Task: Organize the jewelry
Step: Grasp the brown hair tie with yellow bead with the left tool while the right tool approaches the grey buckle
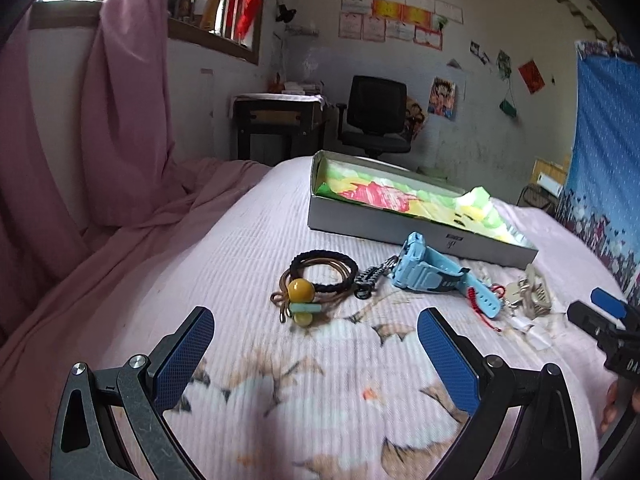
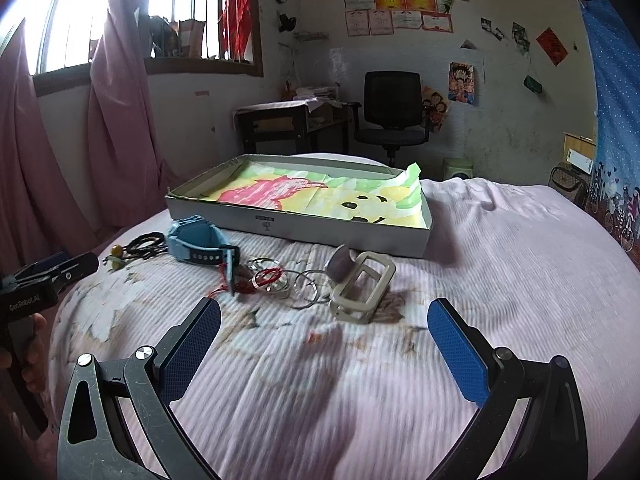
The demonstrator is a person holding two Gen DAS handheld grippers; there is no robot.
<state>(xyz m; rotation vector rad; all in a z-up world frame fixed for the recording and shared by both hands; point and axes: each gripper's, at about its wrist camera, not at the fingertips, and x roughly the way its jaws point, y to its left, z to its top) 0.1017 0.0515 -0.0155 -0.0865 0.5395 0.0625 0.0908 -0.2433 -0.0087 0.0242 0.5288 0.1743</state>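
Our left hand-held gripper [image 1: 316,344] has its blue pads spread wide with nothing between them, hovering over the bed [image 1: 224,248], and our right hand-held gripper [image 2: 324,336] is the same deal: jaws wide apart, empty, above the quilt. Just ahead of the left one we've got a bundle of hair ties [image 1: 320,276], black and brown cords with a yellow bead and a small mint bar on them, lying flat. Right beside that is a dark braided clip strap [image 1: 370,278] that touches the light blue watch [image 1: 432,270], which sits on its side with the strap curled. A red cord [image 2: 266,276] lies near the watch strap, tangled around some clear rings [image 2: 292,284], and next to those is a beige rectangular clip frame [image 2: 364,286] tilted up against a greyish rounded piece we can't make out. Behind all of it is the open flat box [image 2: 224,216], lined with a colourful drawing paper [image 2: 320,196], nothing inside it that we can see. Farther back are a black office chair [image 2: 394,108], a dark desk [image 2: 280,120] and pink curtains [image 2: 116,120] by the window.
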